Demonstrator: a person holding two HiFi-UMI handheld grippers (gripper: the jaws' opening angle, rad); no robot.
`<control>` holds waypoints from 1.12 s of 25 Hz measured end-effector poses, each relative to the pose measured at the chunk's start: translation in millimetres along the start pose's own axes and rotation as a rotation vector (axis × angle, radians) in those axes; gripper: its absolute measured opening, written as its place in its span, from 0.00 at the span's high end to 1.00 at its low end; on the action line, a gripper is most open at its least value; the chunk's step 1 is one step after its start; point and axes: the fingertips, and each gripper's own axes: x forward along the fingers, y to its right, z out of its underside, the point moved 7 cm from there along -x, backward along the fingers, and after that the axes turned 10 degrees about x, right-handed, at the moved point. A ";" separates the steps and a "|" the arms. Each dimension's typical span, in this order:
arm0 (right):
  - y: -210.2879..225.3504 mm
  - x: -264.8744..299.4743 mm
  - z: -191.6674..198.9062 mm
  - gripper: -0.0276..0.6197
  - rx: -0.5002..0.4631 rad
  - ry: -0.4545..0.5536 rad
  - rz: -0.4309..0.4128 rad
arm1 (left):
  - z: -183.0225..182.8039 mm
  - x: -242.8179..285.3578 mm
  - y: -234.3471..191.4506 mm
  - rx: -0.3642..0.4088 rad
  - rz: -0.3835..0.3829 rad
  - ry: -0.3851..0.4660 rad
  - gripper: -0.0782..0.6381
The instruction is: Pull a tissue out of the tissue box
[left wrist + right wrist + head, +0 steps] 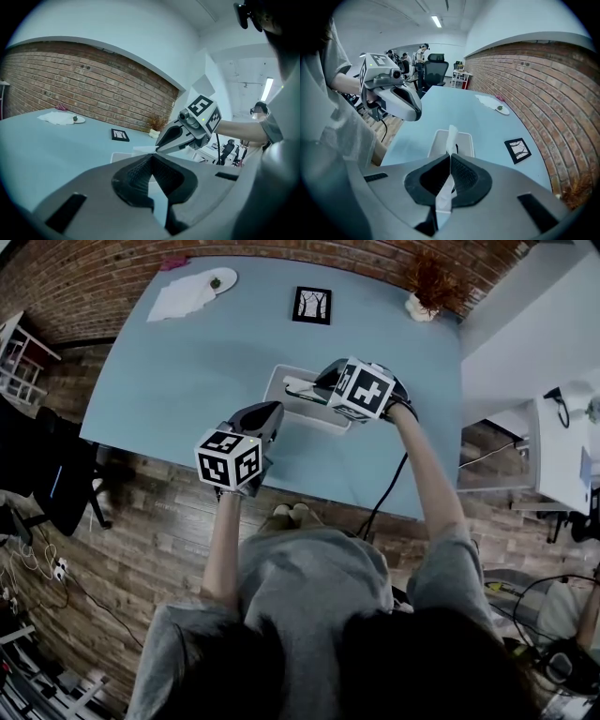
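A white tissue box (pixel 278 382) stands on the light blue table (pixel 187 381), near its front edge. My right gripper (pixel 317 386) hangs over the box, pointing steeply down, shut on a white tissue (pixel 451 135). The tissue runs in a narrow strip from the box's slot (pixel 451 146) up between the right gripper's (pixel 450 158) pads and out behind them. My left gripper (pixel 268 416) is in front of and left of the box, apart from it, its tips together with nothing between them. From the left gripper (pixel 151 157) view the right gripper (pixel 160 146) pinches the tissue (pixel 143 149) above the box (pixel 122 156).
A black picture frame (pixel 312 305) lies behind the box. A white plate with crumpled tissues (pixel 192 292) sits at the far left corner, a dried plant in a pot (pixel 427 292) at the far right. A white desk (pixel 562 446) stands to the right. People and office chairs (pixel 436 61) are beyond.
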 end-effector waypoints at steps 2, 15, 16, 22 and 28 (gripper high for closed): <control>-0.1 -2.7 0.3 0.95 0.000 0.004 0.003 | -1.8 1.3 1.4 0.005 0.005 0.000 0.89; -2.1 -17.4 2.6 0.95 0.013 0.039 0.038 | -7.9 -0.8 3.4 0.028 0.010 0.015 0.89; -2.6 -18.8 3.3 0.95 0.016 0.042 0.043 | -8.4 -1.2 3.5 0.030 0.011 0.017 0.89; -2.6 -27.7 6.6 0.95 0.035 0.060 0.064 | -13.2 -0.6 4.6 0.042 0.020 0.028 0.89; -2.7 -38.8 6.7 0.95 0.049 0.081 0.089 | -15.7 0.4 5.5 0.050 0.035 0.033 0.89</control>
